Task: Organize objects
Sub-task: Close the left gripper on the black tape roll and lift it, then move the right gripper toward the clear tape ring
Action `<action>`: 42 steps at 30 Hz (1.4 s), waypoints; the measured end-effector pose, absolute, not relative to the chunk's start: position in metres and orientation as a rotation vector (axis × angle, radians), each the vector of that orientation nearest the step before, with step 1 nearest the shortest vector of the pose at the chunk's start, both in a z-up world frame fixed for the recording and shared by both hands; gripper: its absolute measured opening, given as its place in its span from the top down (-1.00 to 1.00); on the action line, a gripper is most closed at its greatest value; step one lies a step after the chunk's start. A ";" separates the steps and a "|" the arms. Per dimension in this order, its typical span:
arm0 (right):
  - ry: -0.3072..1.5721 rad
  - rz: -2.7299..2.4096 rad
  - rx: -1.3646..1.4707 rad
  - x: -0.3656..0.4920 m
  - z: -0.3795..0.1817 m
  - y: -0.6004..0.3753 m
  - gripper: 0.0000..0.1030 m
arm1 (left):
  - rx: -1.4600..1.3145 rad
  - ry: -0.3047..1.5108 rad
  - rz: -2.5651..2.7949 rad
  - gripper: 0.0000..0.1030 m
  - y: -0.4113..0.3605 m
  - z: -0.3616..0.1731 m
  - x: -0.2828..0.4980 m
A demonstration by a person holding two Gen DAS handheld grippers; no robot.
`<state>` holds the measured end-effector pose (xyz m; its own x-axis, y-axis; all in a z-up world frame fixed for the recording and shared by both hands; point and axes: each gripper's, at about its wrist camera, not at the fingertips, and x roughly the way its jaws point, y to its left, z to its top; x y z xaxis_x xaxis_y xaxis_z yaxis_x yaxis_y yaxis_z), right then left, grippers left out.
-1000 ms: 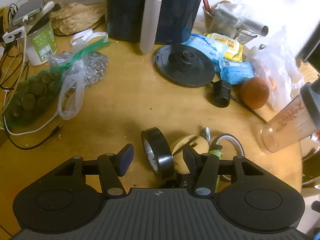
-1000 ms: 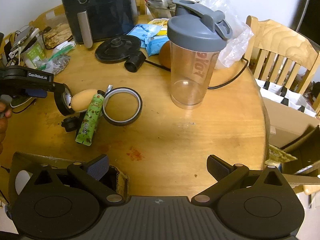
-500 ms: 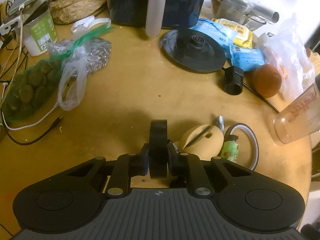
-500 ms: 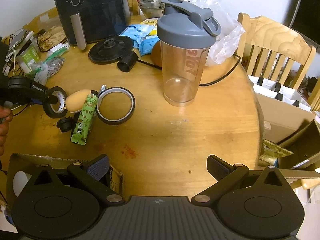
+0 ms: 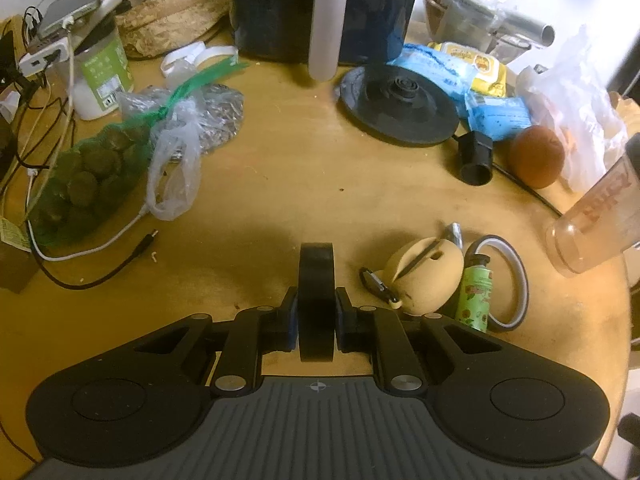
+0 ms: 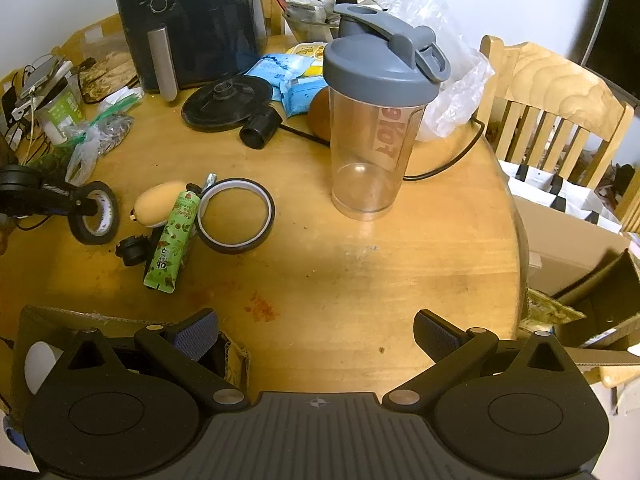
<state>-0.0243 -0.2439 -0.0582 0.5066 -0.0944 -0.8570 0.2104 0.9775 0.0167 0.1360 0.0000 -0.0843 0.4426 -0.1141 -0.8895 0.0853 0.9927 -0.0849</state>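
Note:
My left gripper [image 5: 316, 312] is shut on a roll of black tape [image 5: 316, 276], held upright on edge just above the round wooden table [image 5: 280, 168]. From the right wrist view the same black tape roll [image 6: 96, 218] hangs at the far left in the left gripper [image 6: 86, 205]. To its right lie a tan egg-shaped object [image 5: 424, 270], a green tube [image 5: 474, 296] and a flat tape ring [image 5: 508, 280]. My right gripper [image 6: 316, 332] stands open over the table's near edge with nothing between its fingers. A clear shaker bottle with a grey lid [image 6: 376, 120] stands mid-table.
A dark air fryer [image 6: 192, 20], a black round base [image 6: 228, 102], snack packets [image 6: 288, 76] and plastic bags crowd the far side. Green net bag [image 5: 80, 176] and cables lie left. A small black cap [image 6: 132, 249] sits by the tube. A wooden chair [image 6: 560, 100] and cardboard boxes stand right.
The left gripper's jaws closed onto the black tape roll, which turned edge-on between them. The right gripper stayed still and open.

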 end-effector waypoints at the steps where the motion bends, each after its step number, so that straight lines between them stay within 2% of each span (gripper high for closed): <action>1: 1.023 -0.183 0.128 -0.024 -0.058 -0.244 -1.00 | -0.032 1.100 -0.129 0.66 0.002 -0.081 0.134; 22: 0.971 -0.053 0.042 0.005 -0.050 -0.237 -1.00 | -0.062 0.988 -0.193 0.66 0.021 -0.019 0.098; 34: 0.975 0.006 0.004 0.045 -0.069 -0.245 -0.98 | -0.092 0.962 -0.170 0.66 0.037 0.001 0.072; 42: 1.000 0.040 0.002 0.075 -0.096 -0.243 -0.71 | -0.145 0.978 -0.131 0.66 0.049 0.003 0.056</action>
<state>0.0745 -0.2434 -0.0955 0.5398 0.0344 -0.8411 -0.0327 0.9993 0.0199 0.0560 0.0486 0.0032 0.5523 -0.1754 -0.8150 0.0446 0.9824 -0.1812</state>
